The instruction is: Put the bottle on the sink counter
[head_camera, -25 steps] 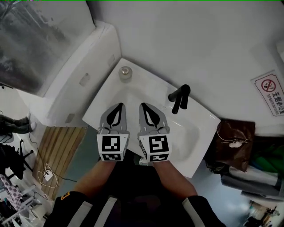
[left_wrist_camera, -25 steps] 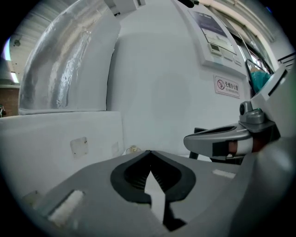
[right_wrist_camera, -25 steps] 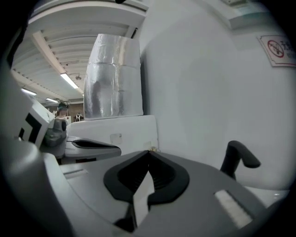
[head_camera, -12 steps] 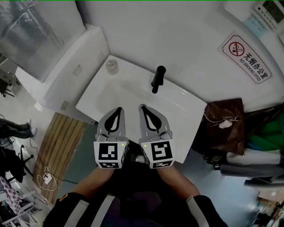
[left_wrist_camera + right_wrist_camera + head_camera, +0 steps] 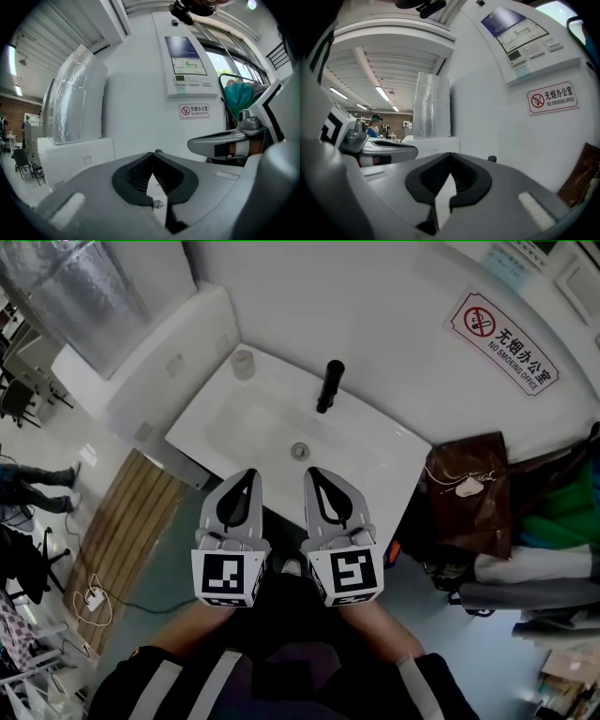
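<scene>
The bottle (image 5: 244, 363) stands on the sink counter's (image 5: 386, 454) far-left corner. The left gripper (image 5: 247, 474) and right gripper (image 5: 313, 474), both closed and empty, hover at its front edge. The 2 should back straight off, clear of the faucet (image 5: 327, 385).

The head view looks steeply down from above and behind the left gripper (image 5: 249, 474) and right gripper (image 5: 310, 474), the sink (image 5: 253, 427) ahead of their tips. Each gripper view rides close behind its own jaws, facing nearly level at the wall (image 5: 394, 296). All share the no-smoking sign (image 5: 506, 341); possibly the faucet (image 5: 328, 385) too.
</scene>
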Demonstrator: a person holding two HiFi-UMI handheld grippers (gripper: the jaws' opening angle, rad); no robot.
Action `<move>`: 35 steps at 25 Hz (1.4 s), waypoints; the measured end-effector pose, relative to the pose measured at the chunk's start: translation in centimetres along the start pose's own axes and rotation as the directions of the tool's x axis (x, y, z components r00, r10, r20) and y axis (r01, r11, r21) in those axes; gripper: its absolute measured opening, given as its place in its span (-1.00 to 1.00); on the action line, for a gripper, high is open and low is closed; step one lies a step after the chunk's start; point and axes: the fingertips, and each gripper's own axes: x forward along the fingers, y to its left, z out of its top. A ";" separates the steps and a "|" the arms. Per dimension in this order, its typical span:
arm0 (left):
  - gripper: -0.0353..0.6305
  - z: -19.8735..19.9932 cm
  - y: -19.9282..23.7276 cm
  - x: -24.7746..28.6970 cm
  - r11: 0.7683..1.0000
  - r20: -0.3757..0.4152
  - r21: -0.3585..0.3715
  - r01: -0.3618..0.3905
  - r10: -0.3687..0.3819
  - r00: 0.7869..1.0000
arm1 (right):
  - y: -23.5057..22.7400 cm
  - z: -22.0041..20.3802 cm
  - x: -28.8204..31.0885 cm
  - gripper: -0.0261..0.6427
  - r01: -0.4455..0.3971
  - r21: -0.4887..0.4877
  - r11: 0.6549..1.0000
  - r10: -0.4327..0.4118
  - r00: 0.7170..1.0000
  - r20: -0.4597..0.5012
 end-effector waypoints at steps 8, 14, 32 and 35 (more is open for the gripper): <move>-0.89 0.4 -0.3 -3.5 1.000 0.011 0.025 -0.017 0.017 1.000 | 2.0 1.1 -2.9 -0.92 -0.022 -0.010 1.000 0.022 0.999 0.035; -0.90 0.6 -0.4 -4.9 0.999 0.012 0.049 0.000 0.000 1.000 | 3.6 0.8 -3.9 -0.92 -0.029 0.000 1.000 0.029 0.999 0.027; -0.90 -1.4 -0.7 -7.0 1.000 -0.004 0.017 -0.001 0.002 1.000 | 6.7 -0.9 -4.9 -0.92 -0.094 0.003 0.996 0.094 0.995 -0.013; -0.89 -1.4 -0.6 -7.1 1.000 -0.009 0.021 -0.003 0.004 1.000 | 7.1 -1.0 -4.9 -0.92 -0.108 -0.003 0.994 0.108 0.994 -0.014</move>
